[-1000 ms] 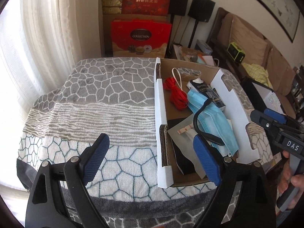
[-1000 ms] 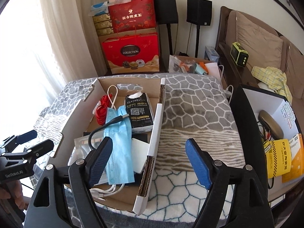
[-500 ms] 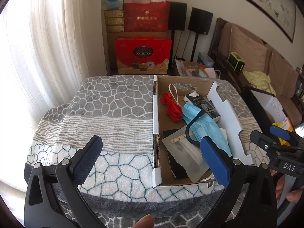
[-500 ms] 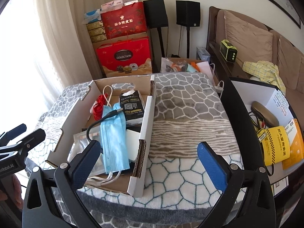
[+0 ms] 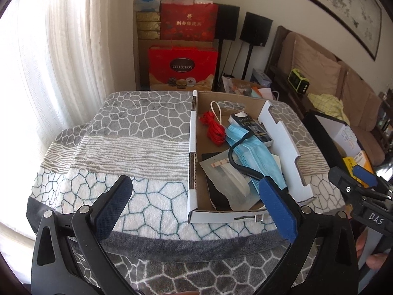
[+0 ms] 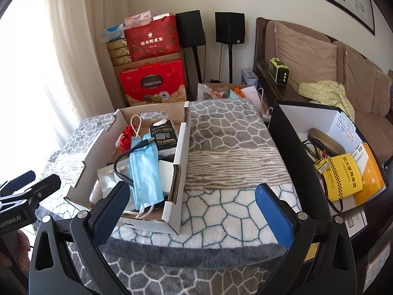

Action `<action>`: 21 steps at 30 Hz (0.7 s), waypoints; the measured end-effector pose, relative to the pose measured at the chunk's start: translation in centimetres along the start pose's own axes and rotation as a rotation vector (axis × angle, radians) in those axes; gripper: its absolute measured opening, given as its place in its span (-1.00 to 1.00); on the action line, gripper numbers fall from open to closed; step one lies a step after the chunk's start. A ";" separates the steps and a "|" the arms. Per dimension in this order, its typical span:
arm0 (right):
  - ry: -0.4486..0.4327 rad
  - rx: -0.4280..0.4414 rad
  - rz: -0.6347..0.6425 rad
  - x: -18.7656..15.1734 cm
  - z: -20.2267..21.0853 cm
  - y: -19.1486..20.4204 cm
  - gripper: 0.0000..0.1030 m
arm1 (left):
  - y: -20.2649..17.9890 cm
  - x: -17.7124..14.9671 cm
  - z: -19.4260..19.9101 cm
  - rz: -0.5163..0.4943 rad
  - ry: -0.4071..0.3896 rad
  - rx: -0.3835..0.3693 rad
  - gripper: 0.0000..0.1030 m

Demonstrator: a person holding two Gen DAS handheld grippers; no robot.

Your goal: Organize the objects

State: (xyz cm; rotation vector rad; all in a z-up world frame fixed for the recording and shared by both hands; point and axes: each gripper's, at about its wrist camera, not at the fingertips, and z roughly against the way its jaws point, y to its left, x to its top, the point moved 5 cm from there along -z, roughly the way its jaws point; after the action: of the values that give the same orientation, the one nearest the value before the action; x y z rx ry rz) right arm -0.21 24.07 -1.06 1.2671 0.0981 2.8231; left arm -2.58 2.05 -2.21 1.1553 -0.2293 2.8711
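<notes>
1. L gripper (image 5: 195, 207) hanging over the near blanket edge w/ jaws spread wide, nothing sitting btwn them; cardboard box (image 5: 192, 147) lying just ahead, its near-left corner falling btwn the pads in view, not touching.
2. R gripper (image 6: 191, 207) also gaping wide, holding nothing; box's near-right corner showing btwn its pads, apart from both.
3. Box contents, L to R in left wrist view: red cord (image 5: 215, 129) w/ white loop, clear pouch (image 5: 227, 182), black cable (image 5: 237, 158) curving over blue face masks (image 5: 258, 156), black packet (image 5: 253, 127) at the far right.
4. Box sitting on a table covered w/ grey-white stone-pattern blanket (image 5: 137, 147); curtain (image 5: 61, 49) glowing at left, speakers on stands and brown sofa (image 6: 331, 56) at back right.
5. Black bin (image 6: 289, 142) standing right of the table, holding a yellow packet (image 6: 342, 177) w/ Chinese text.
6. Red gift box (image 5: 183, 66) reading "COLLECTION"; R gripper body showing "DAS", L one "enRobot.AI".
</notes>
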 end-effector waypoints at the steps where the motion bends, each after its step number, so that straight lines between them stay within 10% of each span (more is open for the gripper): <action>1: -0.004 -0.002 0.004 -0.2 0.3 0.1 0.99 | -0.1 -0.2 0.2 -0.002 0.000 -0.003 1.00; 21: -0.033 -0.013 0.026 -1.4 2.5 1.2 0.99 | -0.4 -1.9 1.9 -0.011 -0.007 0.000 1.00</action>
State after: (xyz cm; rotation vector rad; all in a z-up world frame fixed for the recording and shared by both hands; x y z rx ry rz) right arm 2.62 22.85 -0.35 1.3207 0.0621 2.8184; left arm 0.07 2.21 -2.12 1.1629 -0.2224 2.8580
